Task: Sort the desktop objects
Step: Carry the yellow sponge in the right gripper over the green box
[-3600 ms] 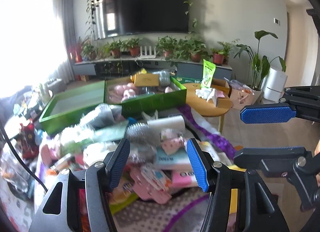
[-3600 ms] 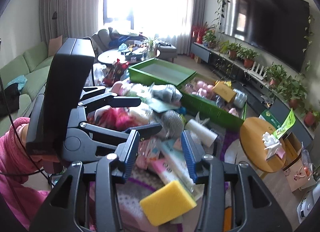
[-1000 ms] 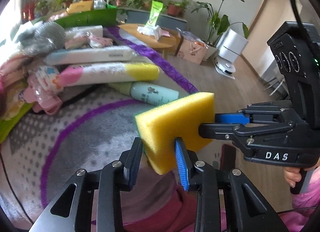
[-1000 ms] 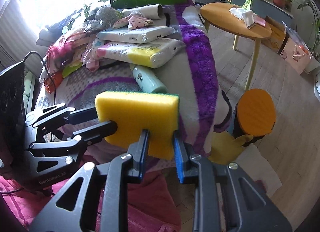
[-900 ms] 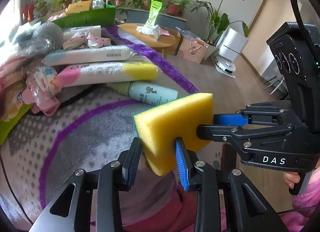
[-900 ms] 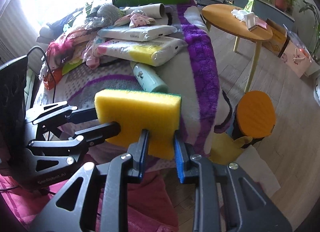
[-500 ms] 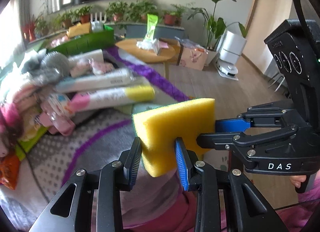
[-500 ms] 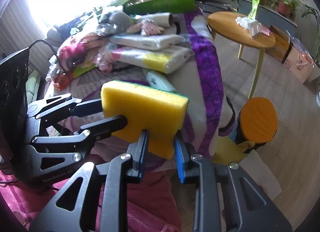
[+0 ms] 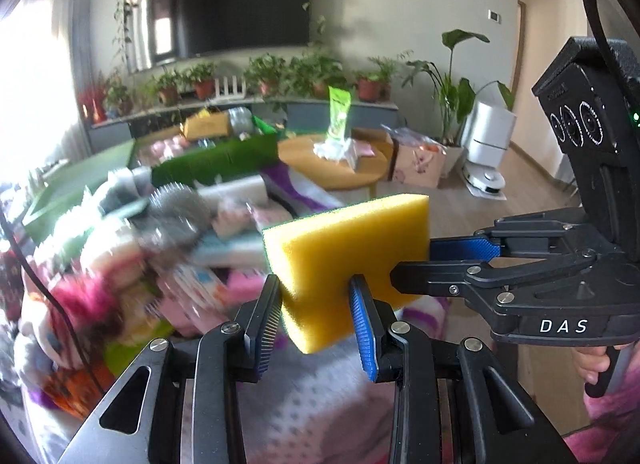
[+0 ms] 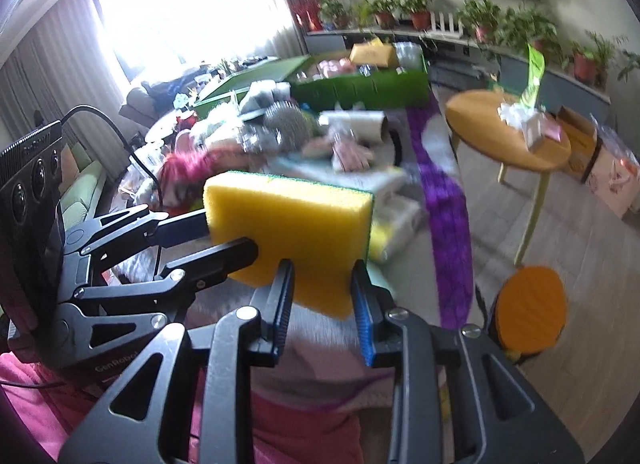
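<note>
Left hand-held gripper [image 9: 316,304] clamped on yellow sponge [image 9: 348,260], right hand-held gripper [image 10: 322,296] clamped on same sponge, blurred clutter behind.

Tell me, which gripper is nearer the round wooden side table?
Right. The right gripper sits on the round wooden table's side of the yellow sponge; the left gripper clamps the sponge's other end.

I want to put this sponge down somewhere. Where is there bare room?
The dotted grey cloth just under both grippers, short of the pile, is bare. The pile and the green box beyond look crowded.
</note>
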`<state>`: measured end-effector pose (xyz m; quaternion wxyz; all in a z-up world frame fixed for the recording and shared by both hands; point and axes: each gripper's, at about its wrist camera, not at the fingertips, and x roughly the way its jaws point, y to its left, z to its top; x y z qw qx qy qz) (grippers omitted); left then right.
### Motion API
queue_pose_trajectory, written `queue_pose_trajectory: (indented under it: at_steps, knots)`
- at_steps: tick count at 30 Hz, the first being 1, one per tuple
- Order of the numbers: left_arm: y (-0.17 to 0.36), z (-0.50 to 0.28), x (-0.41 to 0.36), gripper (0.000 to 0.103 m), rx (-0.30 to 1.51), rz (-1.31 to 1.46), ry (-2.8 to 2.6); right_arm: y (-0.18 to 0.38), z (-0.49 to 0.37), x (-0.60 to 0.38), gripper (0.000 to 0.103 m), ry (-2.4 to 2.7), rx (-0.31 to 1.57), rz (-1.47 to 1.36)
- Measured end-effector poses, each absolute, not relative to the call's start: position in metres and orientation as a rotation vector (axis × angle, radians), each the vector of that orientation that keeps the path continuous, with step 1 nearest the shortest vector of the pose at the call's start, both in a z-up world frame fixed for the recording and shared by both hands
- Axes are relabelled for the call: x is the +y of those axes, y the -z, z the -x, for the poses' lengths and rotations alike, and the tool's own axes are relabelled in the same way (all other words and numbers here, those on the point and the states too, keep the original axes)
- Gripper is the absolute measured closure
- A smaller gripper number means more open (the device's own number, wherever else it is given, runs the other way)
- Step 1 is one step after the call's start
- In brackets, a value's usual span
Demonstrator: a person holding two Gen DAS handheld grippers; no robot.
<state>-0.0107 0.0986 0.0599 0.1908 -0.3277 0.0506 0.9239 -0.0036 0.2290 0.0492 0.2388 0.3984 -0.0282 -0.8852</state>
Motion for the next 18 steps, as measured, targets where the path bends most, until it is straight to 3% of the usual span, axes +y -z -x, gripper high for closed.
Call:
queue_pose_trajectory:
  at_steps: [18]
  knots:
    - [-0.122,0.094,0.079,0.069,0.304,0.735,-2.753,-0.113,0.1,0.212,0.07,2.469,-0.051,-0.779]
